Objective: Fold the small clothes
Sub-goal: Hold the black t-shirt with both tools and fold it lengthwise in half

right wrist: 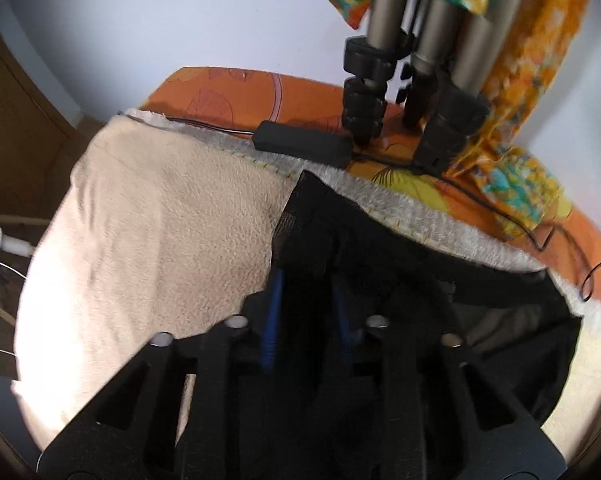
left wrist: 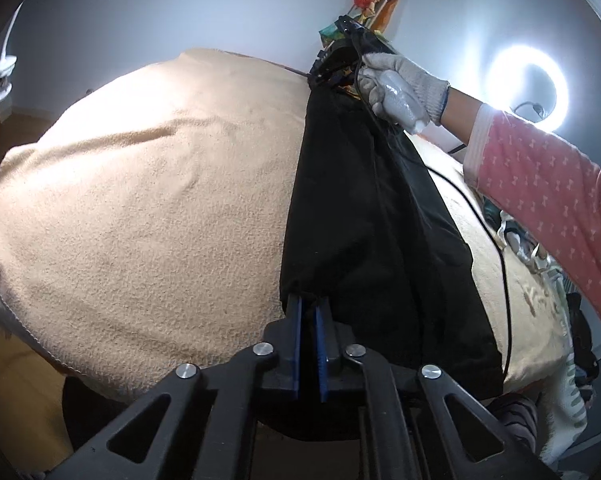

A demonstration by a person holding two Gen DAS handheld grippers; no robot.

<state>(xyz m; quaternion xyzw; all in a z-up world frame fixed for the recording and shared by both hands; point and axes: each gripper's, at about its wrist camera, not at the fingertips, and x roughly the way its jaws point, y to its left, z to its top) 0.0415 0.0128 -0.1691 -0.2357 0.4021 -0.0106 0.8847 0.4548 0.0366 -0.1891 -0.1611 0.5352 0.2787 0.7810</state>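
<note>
A small black garment lies stretched lengthwise on a beige fleece blanket. My left gripper is shut on its near edge, blue pads pinching the cloth. My right gripper, held by a gloved hand, is at the garment's far end. In the right wrist view the black garment drapes between and around the right gripper; its blue-padded fingers stand apart with dark cloth in the gap, and whether they pinch it is unclear.
A tripod's legs and a black power brick stand on an orange patterned sheet beyond the blanket. Colourful cloth hangs at the right. A ring light glows. More clothes lie at the right edge.
</note>
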